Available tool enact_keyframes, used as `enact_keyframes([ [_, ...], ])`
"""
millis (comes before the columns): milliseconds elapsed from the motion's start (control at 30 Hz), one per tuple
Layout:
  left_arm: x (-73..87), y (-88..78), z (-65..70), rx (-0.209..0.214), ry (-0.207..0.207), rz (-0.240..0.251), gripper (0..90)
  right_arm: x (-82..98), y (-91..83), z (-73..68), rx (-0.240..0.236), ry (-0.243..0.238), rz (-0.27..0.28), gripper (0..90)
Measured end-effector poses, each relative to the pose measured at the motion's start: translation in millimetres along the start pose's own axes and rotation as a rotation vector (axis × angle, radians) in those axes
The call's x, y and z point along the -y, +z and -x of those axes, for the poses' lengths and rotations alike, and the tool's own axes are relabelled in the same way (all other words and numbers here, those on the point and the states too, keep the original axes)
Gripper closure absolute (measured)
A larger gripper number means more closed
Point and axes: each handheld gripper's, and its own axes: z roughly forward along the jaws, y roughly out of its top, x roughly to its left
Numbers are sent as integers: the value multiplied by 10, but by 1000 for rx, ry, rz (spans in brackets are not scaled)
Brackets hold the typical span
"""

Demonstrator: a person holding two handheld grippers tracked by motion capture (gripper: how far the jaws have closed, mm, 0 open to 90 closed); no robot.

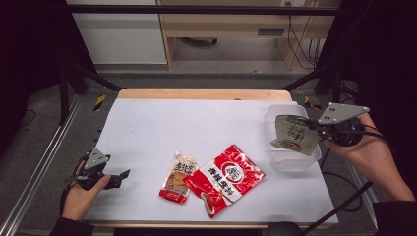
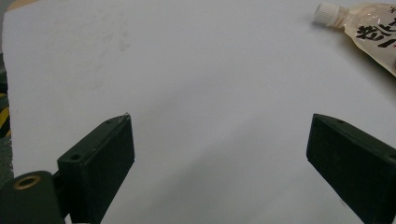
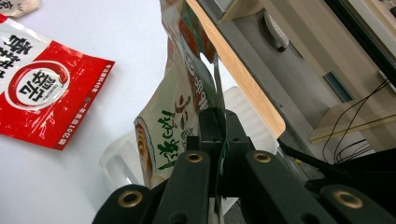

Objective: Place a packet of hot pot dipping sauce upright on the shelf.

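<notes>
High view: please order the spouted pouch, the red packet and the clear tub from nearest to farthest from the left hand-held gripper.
From the left hand-held gripper:
1. Spouted pouch, just to its right, front centre.
2. Red packet, beyond the pouch, touching it.
3. Clear tub, at the table's right edge.

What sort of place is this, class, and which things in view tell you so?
Probably a lab recording station, not a kitchen: a white-covered table inside a black metal frame, cables by wooden furniture behind, and a handheld right claw gripping a sauce pouch.
</notes>
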Motion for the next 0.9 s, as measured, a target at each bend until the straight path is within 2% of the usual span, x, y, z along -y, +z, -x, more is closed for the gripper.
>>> enact_keyframes([
  [500,0,1,2,-1,4,-4,74,124,-30,-44,-55,10,33,900],
  [733,-1,2,2,-2,5,-5,75,174,-54,-50,-94,6,38,900],
  [767,-1,2,3,-2,5,-6,75,178,-60,-52,-113,0,46,900],
  [900,-2,3,1,-3,7,-7,75,174,-64,-61,-141,-2,55,900],
])
